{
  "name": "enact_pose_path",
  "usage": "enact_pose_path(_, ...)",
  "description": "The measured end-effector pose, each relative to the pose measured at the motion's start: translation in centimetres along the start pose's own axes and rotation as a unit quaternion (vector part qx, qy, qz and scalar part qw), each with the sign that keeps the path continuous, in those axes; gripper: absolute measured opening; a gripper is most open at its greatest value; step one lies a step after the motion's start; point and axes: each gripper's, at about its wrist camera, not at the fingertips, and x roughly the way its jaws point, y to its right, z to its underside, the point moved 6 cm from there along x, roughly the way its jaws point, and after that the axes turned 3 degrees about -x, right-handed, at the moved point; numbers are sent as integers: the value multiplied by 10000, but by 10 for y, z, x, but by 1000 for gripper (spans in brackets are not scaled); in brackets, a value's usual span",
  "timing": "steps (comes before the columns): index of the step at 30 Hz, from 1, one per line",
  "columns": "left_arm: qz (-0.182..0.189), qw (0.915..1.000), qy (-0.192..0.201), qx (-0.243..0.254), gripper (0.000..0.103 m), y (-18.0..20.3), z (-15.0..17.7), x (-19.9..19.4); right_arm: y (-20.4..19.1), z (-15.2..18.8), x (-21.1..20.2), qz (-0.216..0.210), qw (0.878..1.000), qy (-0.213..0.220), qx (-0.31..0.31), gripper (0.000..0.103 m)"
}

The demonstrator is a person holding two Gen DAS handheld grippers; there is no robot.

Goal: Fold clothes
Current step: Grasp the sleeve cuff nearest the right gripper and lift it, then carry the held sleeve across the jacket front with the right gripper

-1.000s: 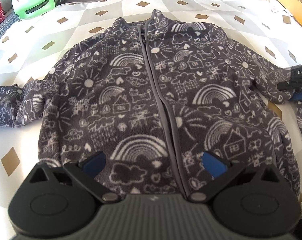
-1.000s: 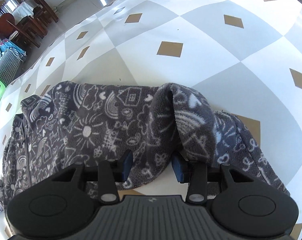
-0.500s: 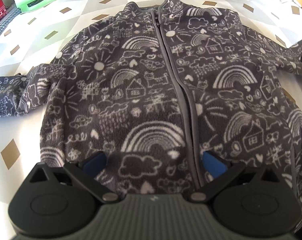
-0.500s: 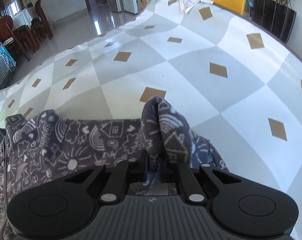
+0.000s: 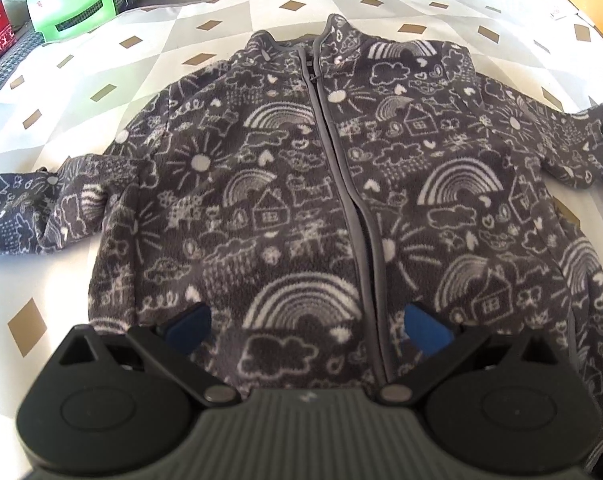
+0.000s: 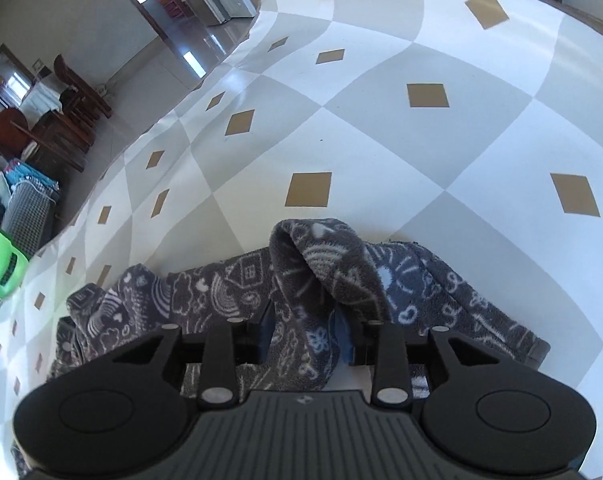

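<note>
Fleece filled most of the left wrist view: a dark grey zip-up fleece jacket (image 5: 309, 200), printed with white rainbows, suns, houses and clouds, lay front-up and flat on the worktop (image 5: 81, 92), which was covered in a white and grey checked cloth with tan diamonds. The left gripper (image 5: 307, 326) hovered over the jacket's hem, its jaws spread wide with the blue pads (image 5: 189, 326) on either side of a rainbow print and nothing between them. The grey zipper (image 5: 341, 184) ran away from these jaws, just inside the right-hand pad, up to the collar (image 5: 333, 44) at the far end. One sleeve (image 5: 41, 204) stretched out far to the left of the jaws, bunched at the cuff. The other sleeve (image 5: 569, 148) reached to the right, where a bit of blue and black at the frame's edge touched it. In the right wrist view, the right gripper (image 6: 305, 336) had its jaws pinching a raised fold of that sleeve (image 6: 321, 280); the fleece rose in a hump just ahead of the jaws and draped down on both sides, the cuff end lying to the right. Beyond the left jaw the jacket body (image 6: 173, 300) stretched away. Past the worktop's far edge stood a green plastic stool (image 5: 69, 12) and dark wooden chairs (image 6: 49, 128).
</note>
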Motion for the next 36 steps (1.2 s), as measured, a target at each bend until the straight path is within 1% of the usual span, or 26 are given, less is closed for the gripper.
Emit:
enact_pose_path(2,-25,10000,79,1,103,0,-4,-3,11,-1,-3,-45,9996,-32,291,33)
enact_pose_path(5,-71,9999,145,-17,103,0,-8,-4,23,0,-4,-259,9969,-141,727,33)
enact_pose_path(9,-186,9997,125,-29,103,-2,-11,-2,24,-2,-6,-395,9953,-113,872,33)
enact_pose_path(11,-242,9996,99,-42,103,-3,-11,0,23,-3,-4,-467,9942,-113,962,37)
enact_pose_path(14,-238,9997,83,-53,103,-4,-11,2,22,-3,-1,-597,9907,-140,1215,39)
enact_pose_path(17,-219,9997,80,-24,103,-3,-10,2,19,-4,0,-676,9872,-60,1445,40)
enact_pose_path(22,-182,9998,59,0,103,-1,-9,3,26,-5,4,-443,9774,181,2061,42)
enact_pose_path(25,-177,9998,51,21,103,-1,-8,3,29,-6,12,-460,9708,183,2347,43)
enact_pose_path(28,-172,9998,42,42,103,-2,-7,3,32,-9,15,-401,9665,343,2513,44)
enact_pose_path(32,-166,9998,32,71,103,-2,-6,3,37,-8,20,-464,9550,383,2903,46)
enact_pose_path(36,-155,9999,1,-19,103,-7,-6,3,35,-8,19,-438,9516,381,3019,47)
